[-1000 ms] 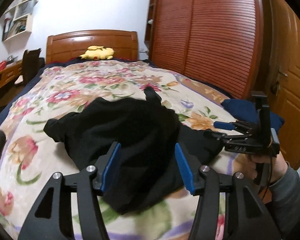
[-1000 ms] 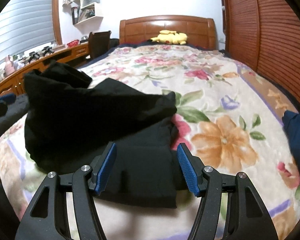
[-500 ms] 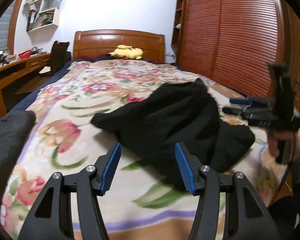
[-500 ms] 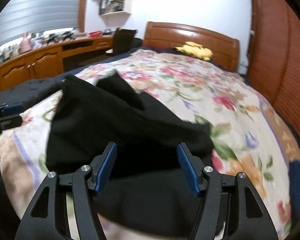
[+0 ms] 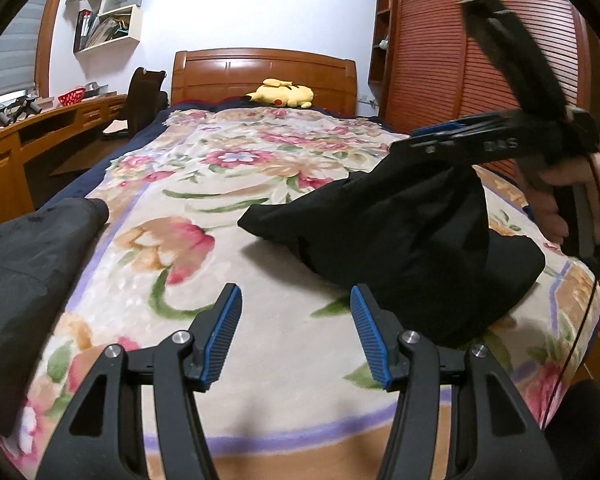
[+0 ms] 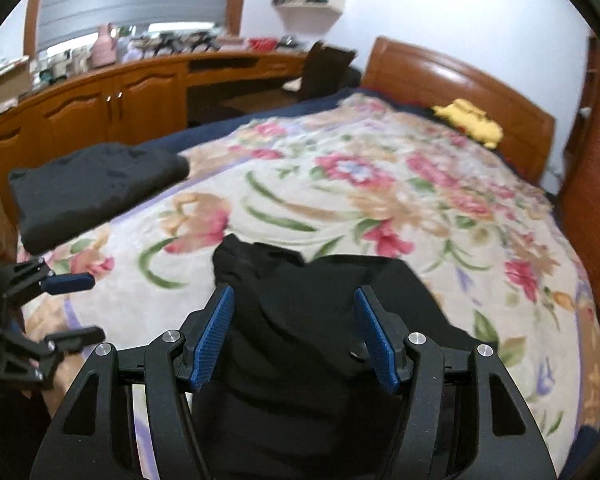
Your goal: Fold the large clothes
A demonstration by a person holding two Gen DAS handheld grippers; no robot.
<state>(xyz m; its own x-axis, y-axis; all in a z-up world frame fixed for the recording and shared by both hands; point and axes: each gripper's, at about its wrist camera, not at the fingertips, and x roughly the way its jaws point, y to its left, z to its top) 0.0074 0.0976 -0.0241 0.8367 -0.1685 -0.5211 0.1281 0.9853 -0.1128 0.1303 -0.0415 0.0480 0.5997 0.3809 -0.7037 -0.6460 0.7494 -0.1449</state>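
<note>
The black garment [image 5: 400, 240] lies bunched at the bed's [image 5: 228, 184] near right edge — both grippers have swung aside. Left gripper [image 5: 296, 338] gapes empty over bare blanket; right gripper [image 6: 296, 338] straddles cloth, pads unpressed. Folding hasn't started.

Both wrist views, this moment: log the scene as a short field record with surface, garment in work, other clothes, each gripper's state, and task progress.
surface: bed with floral blanket
garment in work: black garment, bunched in a heap near the foot of the bed, not laid flat
other clothes: dark folded pile at the bed's edge on the desk side
left gripper: open, nothing between the pads, blanket beneath
right gripper: open, above the black garment; contact cannot be told
background: yellow plush toy by the headboard
progress: fold not yet formed
</note>
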